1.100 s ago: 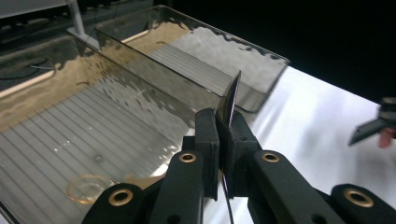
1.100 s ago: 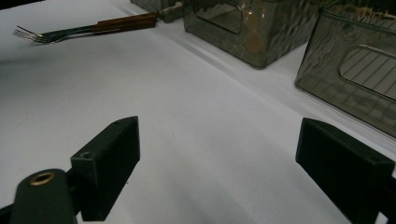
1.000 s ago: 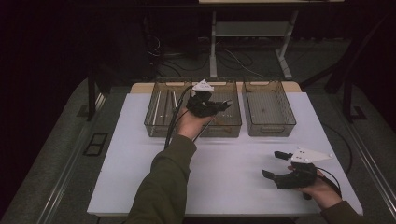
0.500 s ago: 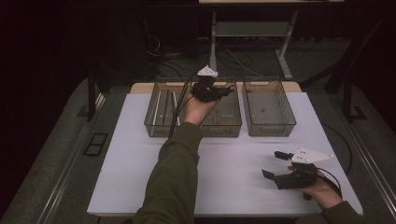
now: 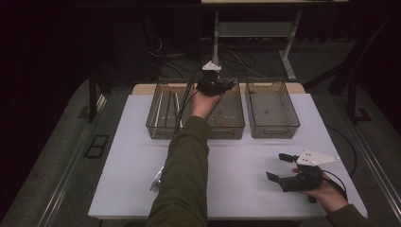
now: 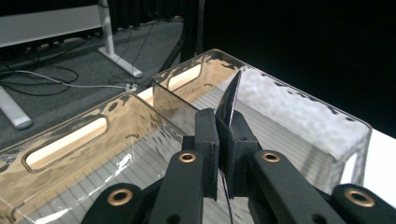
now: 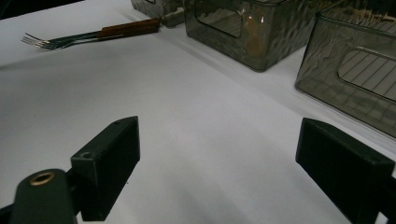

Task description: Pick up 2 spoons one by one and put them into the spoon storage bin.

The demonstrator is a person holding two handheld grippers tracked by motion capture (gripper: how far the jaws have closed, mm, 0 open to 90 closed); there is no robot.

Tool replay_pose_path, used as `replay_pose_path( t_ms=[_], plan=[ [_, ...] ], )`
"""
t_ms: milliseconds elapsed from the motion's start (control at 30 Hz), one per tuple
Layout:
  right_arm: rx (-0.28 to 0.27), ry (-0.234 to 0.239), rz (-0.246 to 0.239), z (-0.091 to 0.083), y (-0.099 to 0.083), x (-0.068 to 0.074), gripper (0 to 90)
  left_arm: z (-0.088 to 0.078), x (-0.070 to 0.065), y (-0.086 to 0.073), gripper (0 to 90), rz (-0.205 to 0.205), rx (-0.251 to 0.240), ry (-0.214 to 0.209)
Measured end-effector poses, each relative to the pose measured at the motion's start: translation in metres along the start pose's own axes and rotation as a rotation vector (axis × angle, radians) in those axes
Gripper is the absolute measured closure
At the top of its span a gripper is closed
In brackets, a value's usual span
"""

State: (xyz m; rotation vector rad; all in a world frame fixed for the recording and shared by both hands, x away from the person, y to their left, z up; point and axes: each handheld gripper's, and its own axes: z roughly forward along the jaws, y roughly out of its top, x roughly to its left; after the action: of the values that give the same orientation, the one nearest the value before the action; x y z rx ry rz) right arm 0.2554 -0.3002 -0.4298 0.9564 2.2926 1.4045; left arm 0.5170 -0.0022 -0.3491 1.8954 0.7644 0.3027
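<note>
Gripped in our left hand, the black two-jaw left gripper (image 5: 230, 83) is pinching a thin dark blade-like metal piece (image 6: 229, 103), likely a knife, between its pads. In the left gripper view the piece is sticking up past the fingertips (image 6: 206, 122), narrowing to a point. Its jaws have just been opening slightly, yet the piece is staying clamped between them. We are holding this gripper out over the far end of the middle clear ribbed plastic bin (image 5: 231, 124), with our olive-green sleeve (image 5: 185, 179) stretching across the white table (image 5: 246, 156).

We are seeing three such bins in a row at the far side of the table: the left clear plastic bin (image 5: 156, 124) is holding long thin utensils, and the right clear plastic bin (image 5: 273, 128) is sitting just beside the middle one.

Our right hand is resting the black right gripper (image 5: 276, 166) on the table near the front right corner, its jaws spread wide around nothing. Two wooden-handled metal forks (image 7: 70, 38) are lying together on the table, near the front edge beside our sleeve.
</note>
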Motion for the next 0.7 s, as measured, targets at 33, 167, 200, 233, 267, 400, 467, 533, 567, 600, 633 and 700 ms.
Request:
replay_pose_path(
  t_ms=[33, 167, 200, 233, 267, 400, 467, 533, 567, 600, 633, 700],
  plan=[
    [-0.002, 0.000, 0.000, 0.000, 0.000, 0.000, 13.4, 0.003, 0.000, -0.001, 65.8, -0.005, 0.017, 0.029],
    [-0.004, 0.001, -0.002, -0.001, -0.001, -0.001, 13.4, 0.001, -0.001, -0.007, 46.6, -0.003, 0.058, 0.042],
    [-0.003, 0.001, -0.002, -0.001, -0.001, -0.001, 13.4, -0.001, -0.002, -0.009, 44.9, -0.003, 0.060, 0.034],
    [-0.002, 0.000, -0.002, -0.001, -0.001, -0.001, 13.4, -0.003, -0.003, -0.010, 44.9, 0.006, 0.064, 0.032],
    [-0.001, 0.001, -0.002, -0.001, -0.001, -0.001, 13.4, -0.005, -0.004, -0.011, 43.8, 0.003, 0.062, 0.027],
    [0.004, 0.005, -0.009, 0.000, 0.000, 0.001, 13.4, -0.019, -0.014, -0.018, 38.8, 0.002, 0.047, 0.005],
    [0.002, 0.011, -0.014, 0.000, 0.000, 0.001, 13.4, -0.027, -0.020, -0.021, 35.6, 0.004, 0.053, -0.006],
    [0.003, 0.016, -0.017, 0.001, 0.000, 0.002, 13.4, -0.036, -0.025, -0.025, 32.3, 0.005, 0.053, -0.012],
    [0.006, 0.015, -0.016, 0.001, 0.000, 0.002, 13.4, -0.040, -0.026, -0.027, 29.9, 0.010, 0.052, -0.014],
    [0.008, 0.013, -0.016, 0.002, 0.000, 0.002, 13.4, -0.045, -0.028, -0.029, 28.1, 0.010, 0.050, -0.017],
    [0.010, 0.012, -0.015, 0.002, 0.000, 0.002, 13.4, -0.049, -0.030, -0.031, 27.2, 0.011, 0.052, -0.021],
    [0.012, 0.011, -0.017, 0.002, 0.000, 0.003, 13.4, -0.056, -0.033, -0.036, 23.8, 0.005, 0.048, -0.033]
  ],
)
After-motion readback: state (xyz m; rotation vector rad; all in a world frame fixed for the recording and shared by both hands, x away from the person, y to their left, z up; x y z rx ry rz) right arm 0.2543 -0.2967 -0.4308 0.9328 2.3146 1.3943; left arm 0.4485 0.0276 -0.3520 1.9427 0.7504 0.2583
